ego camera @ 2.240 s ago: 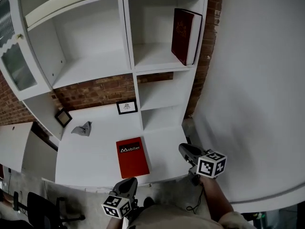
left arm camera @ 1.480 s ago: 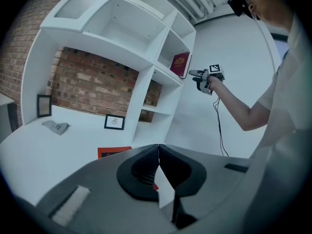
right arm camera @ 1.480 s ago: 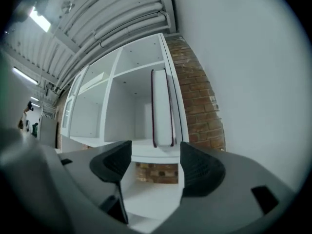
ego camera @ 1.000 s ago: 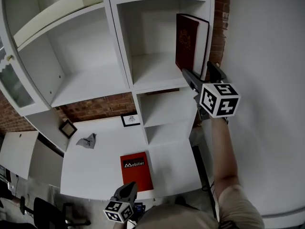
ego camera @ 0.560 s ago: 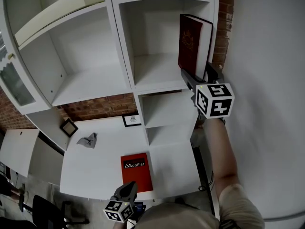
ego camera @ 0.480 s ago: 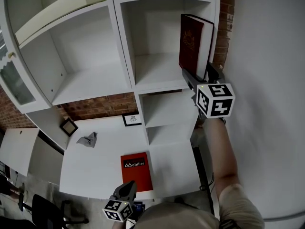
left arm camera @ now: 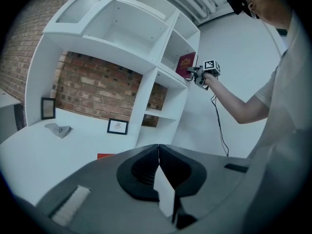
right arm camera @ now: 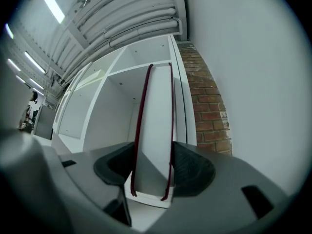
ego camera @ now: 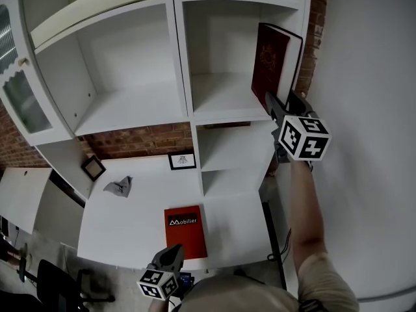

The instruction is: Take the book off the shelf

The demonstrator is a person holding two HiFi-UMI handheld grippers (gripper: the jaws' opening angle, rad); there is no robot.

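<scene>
A dark red hardback book [ego camera: 272,60] stands upright at the right end of the white shelf [ego camera: 221,106], against the unit's side wall. My right gripper [ego camera: 284,103] is raised to the book's lower front edge. In the right gripper view the book [right arm camera: 156,130] fills the gap between the jaws of the right gripper [right arm camera: 152,155]. The jaws are closing, and both pads touch the covers. My left gripper [ego camera: 173,252] hangs low by the desk's front edge; its pads [left arm camera: 158,152] meet with nothing between them. The left gripper view shows the book [left arm camera: 185,65] and the right gripper [left arm camera: 197,73] far off.
On the white desk [ego camera: 130,220] lie a red book marked Mobilier [ego camera: 184,229], a grey crumpled cloth [ego camera: 119,187] and two small framed pictures [ego camera: 182,160] [ego camera: 93,168]. A white wall [ego camera: 370,142] is close on the right. A cream board [ego camera: 97,5] lies on the upper left shelf.
My right gripper rose from desk height to the shelf and came around the book's lower edge. Its jaws have since narrowed onto the covers. The left gripper stayed low.
</scene>
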